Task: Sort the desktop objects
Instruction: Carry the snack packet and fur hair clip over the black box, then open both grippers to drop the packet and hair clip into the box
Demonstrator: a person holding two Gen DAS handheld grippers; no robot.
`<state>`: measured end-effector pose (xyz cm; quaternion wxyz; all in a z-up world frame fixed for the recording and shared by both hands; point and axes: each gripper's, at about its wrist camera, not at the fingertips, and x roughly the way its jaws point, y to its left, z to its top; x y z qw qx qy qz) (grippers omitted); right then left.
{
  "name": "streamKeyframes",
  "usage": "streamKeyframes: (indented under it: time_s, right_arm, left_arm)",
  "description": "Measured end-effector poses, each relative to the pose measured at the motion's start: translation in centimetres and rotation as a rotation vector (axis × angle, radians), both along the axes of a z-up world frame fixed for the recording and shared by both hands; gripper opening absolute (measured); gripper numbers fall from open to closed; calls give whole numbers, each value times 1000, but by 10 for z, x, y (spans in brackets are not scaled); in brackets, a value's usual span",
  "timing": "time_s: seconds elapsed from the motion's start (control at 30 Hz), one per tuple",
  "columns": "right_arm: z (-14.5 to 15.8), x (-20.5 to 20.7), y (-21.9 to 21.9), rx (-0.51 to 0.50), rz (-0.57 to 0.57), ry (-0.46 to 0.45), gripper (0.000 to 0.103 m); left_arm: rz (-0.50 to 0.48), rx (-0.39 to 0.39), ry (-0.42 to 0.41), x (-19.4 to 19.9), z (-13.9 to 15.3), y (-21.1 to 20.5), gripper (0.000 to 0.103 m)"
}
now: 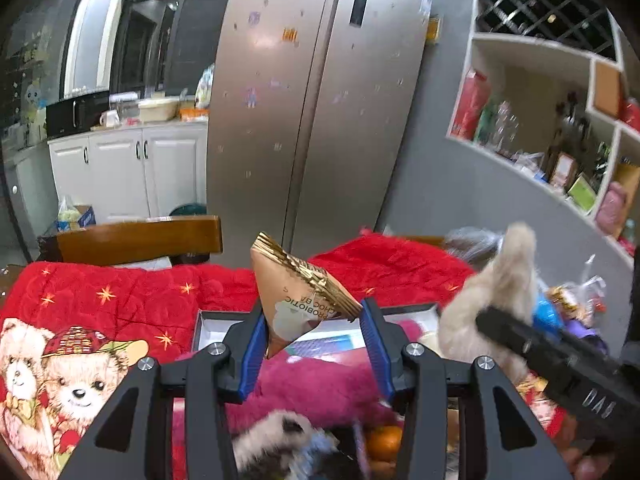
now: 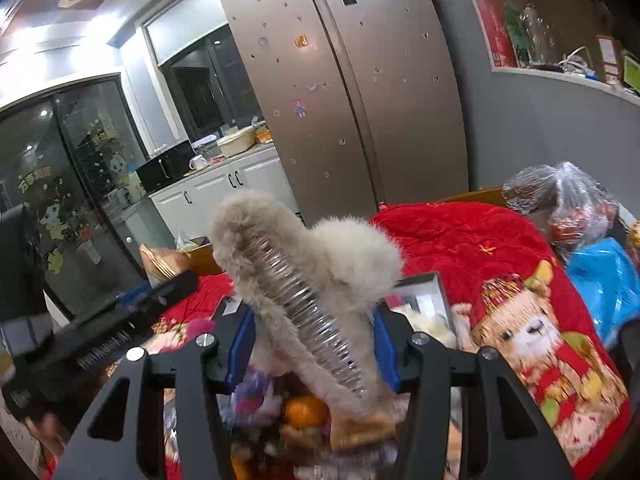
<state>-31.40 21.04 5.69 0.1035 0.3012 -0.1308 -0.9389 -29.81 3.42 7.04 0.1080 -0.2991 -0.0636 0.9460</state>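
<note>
Both items are lifted clear of the clutter, so the step in hand looks like carrying each picked object to its place. The left hand-held gripper point(image 1: 314, 336) has its blue pads point(image 1: 256, 354) closed on the lower corner of a brown and gold snack packet point(image 1: 298, 296), which stands tilted above an open white box point(image 1: 208, 322) at 12 o'clock from the fingers. The right hand-held gripper point(image 2: 314, 344) is clamped on a fluffy beige hair claw point(image 2: 304, 276), whose clear teeth face the camera; in the left view the same claw shows at 3 o'clock.

The next move probably calls for bringing each item over its own pile or container and letting go gently, since the light packet is pinched only at a corner and could twist or slip.

Below the fingers lies a heap of mixed things, among them an orange point(image 2: 306, 412) and a pink plush item point(image 1: 320, 384). The desk is draped in a red quilted cloth point(image 1: 120, 292) with bear prints. A blue bag point(image 2: 604, 280) sits at 3 o'clock in the right view. Behind stand a steel fridge point(image 1: 312, 100), white cabinets point(image 1: 128, 168) and wall shelves point(image 1: 560, 128).
</note>
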Motion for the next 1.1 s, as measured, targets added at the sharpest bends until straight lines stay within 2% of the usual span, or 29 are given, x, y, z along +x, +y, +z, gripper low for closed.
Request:
streamKeyframes:
  time_s: [0.1, 0.2, 0.3, 0.4, 0.5, 0.57, 0.8, 1.1]
  right_arm:
    - [-13, -37, -1, -31, -18, -27, 52]
    - [-28, -69, -1, -57, -12, -53, 52]
    - [-45, -91, -2, -72, -5, -67, 52]
    - [-67, -112, -4, -64, -5, -145, 52]
    - [-86, -125, -4, -62, 3, -214, 52]
    - [-93, -129, -2, -88, 12, -237, 52]
    - [-98, -129, -4, -57, 16, -255, 52]
    - [-96, -122, -3, -47, 24, -262, 52]
  left_arm:
    - [25, -58, -36, -29, -13, 2, 46]
    - [-8, -82, -73, -51, -22, 3, 46]
    - [9, -68, -139, -64, -41, -1, 46]
    - [1, -44, -217, -72, -59, -2, 46]
    - [18, -92, -244, -74, -67, 3, 46]
    - [13, -102, -257, -72, -70, 5, 46]
    - [11, -97, -285, -77, -69, 2, 46]
    - [18, -104, -279, -81, -67, 2, 47]
